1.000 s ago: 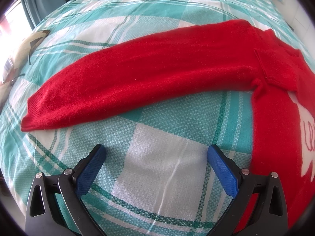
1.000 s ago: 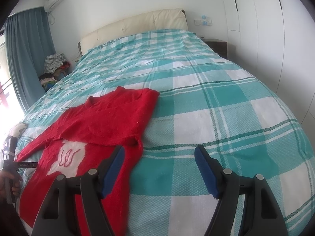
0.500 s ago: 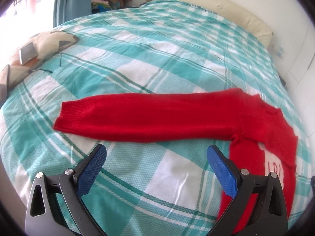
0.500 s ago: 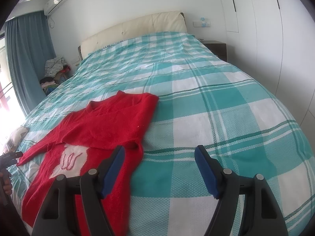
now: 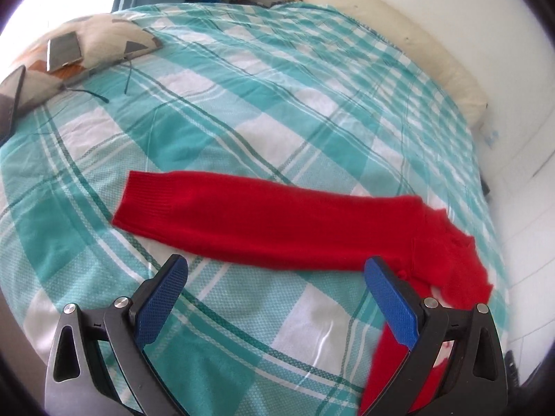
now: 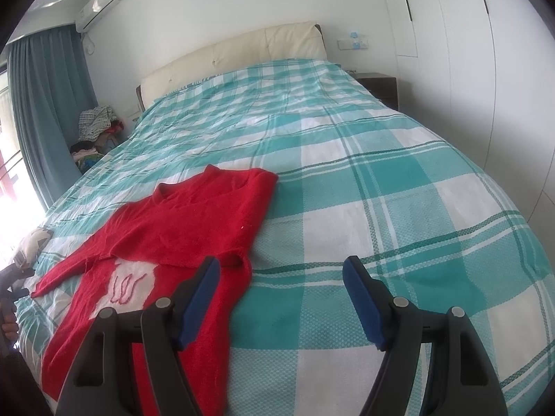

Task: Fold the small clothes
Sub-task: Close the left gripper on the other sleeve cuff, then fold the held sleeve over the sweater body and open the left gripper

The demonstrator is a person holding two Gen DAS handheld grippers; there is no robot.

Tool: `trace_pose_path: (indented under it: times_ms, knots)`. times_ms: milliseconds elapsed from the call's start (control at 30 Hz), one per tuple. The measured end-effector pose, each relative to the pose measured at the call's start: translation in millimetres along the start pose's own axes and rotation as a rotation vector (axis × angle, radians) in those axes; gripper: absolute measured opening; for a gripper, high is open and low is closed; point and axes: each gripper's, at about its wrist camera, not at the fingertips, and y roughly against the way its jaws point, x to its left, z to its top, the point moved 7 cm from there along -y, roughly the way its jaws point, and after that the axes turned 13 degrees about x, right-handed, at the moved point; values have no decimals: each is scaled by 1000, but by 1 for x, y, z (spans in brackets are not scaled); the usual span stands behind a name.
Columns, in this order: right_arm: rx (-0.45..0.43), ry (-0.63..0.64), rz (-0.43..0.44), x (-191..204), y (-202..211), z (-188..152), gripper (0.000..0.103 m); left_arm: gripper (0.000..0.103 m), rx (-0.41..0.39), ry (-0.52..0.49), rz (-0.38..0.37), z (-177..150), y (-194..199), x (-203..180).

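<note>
- Writing: none legible; white patch w/ red squiggles on sweater front (image 6: 121, 284) – unreadable.
- Red sweater (image 6: 180, 228): knit, flat on teal/white checked bedspread (image 6: 399, 208), near bed's foot; one sleeve (image 5: 263, 222) stretched out sideways, other side folded over chest.
- L gripper (image 5: 274, 298): jaws apart, nothing btwn, above bedspread just short of sleeve.
- R gripper (image 6: 281, 298): jaws apart, empty, beside sweater hem.
- Pillow (image 5: 100, 41) w/ phone (image 5: 64, 50) on top.

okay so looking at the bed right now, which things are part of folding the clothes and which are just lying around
Part of the job:
red sweater, one sleeve folded across it, the other sleeve stretched out flat
left gripper and right gripper, both open and empty

Just lying about:
patterned cushion
phone on that cushion
clothes pile beside the bed
</note>
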Motion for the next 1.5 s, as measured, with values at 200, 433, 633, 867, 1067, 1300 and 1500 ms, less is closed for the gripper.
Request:
trace_pose_path:
  times_ms: [200,433,633,867,1067,1300,1500]
  knots:
    - [6,-25,36,-2,0,1,73,102,34,144,126,39,6,83]
    - [12,-20,36,0,-2,1,73,96,192,222,138,35,-43,124]
    - [12,-27,29,-3,-3,1,73,2,233,144,141,40,-52,102]
    - [-8,-42,43,-5,4,4,73,2,63,-64,43,74,18,-18]
    - [-28,-48,72,-2,10,8,73,2,3,-442,-90,59,53,-219]
    - [-71,-84,79,-12,23,14,74,2,98,-679,-171,-20,4,-363]
    - [-82,-112,76,-20,25,17,74,40,239,-805,-147,-94,-67,-406]
